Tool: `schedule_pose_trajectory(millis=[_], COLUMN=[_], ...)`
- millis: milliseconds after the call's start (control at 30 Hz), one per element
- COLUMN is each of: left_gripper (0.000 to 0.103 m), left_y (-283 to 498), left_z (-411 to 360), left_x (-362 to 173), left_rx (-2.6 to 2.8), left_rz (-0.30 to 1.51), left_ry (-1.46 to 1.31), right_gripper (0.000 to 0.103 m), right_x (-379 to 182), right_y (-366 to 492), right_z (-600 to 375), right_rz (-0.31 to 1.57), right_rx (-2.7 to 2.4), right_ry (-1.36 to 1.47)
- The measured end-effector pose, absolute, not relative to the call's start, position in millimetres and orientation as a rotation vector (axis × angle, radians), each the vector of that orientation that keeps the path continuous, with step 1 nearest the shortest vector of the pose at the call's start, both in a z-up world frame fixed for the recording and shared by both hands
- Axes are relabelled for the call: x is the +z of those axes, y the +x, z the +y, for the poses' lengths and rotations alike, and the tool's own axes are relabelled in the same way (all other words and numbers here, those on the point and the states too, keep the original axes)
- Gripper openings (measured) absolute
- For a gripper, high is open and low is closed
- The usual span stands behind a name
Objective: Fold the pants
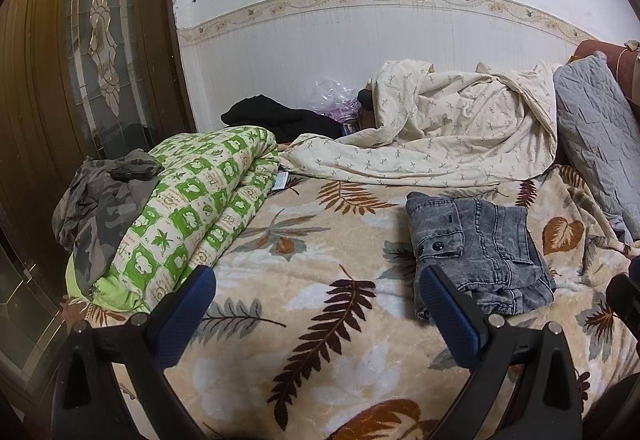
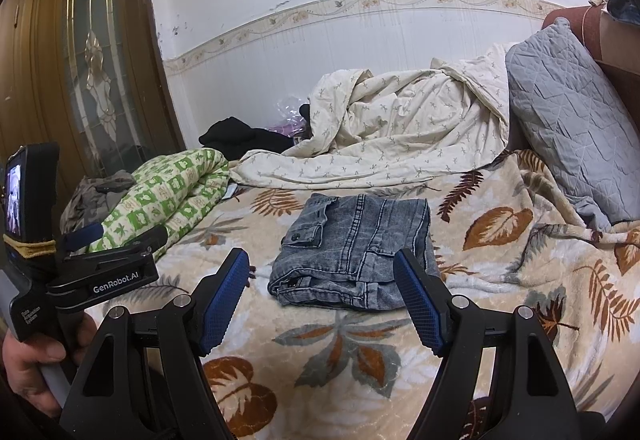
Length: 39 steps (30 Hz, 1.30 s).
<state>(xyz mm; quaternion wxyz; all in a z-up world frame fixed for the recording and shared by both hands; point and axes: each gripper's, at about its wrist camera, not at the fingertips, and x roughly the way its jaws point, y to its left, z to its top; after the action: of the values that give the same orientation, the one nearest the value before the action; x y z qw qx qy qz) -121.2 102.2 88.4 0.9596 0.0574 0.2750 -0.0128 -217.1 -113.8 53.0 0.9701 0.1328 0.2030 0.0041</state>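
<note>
Folded pants (image 2: 352,252) lying on the leaf-print blanket (image 2: 360,352), with both grippers held clear of them.

The right gripper (image 2: 322,300) is held low over the blanket, spread wide and empty, with the pants just ahead between its fingers. The left gripper (image 1: 316,316), equally wide and empty, is held with the pants ahead to its right. The pants' long axis is seen running crosswise, button flap to the left.
</note>
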Motion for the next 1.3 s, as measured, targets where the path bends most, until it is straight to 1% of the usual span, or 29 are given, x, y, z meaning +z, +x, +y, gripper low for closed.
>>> schedule_pose_trajectory(millis=[1300], left_gripper=[0.103], left_y=[-121.7], left_z=[101.7], left_x=[87.9], left_rx=[-0.028], left_rz=[0.563], left_ry=[0.103], right_gripper=[0.074], right_x=[51.4], right_y=[-213.5], right_z=[-115.1], right_rz=[0.422], right_rx=[0.017], right_ry=[0.248])
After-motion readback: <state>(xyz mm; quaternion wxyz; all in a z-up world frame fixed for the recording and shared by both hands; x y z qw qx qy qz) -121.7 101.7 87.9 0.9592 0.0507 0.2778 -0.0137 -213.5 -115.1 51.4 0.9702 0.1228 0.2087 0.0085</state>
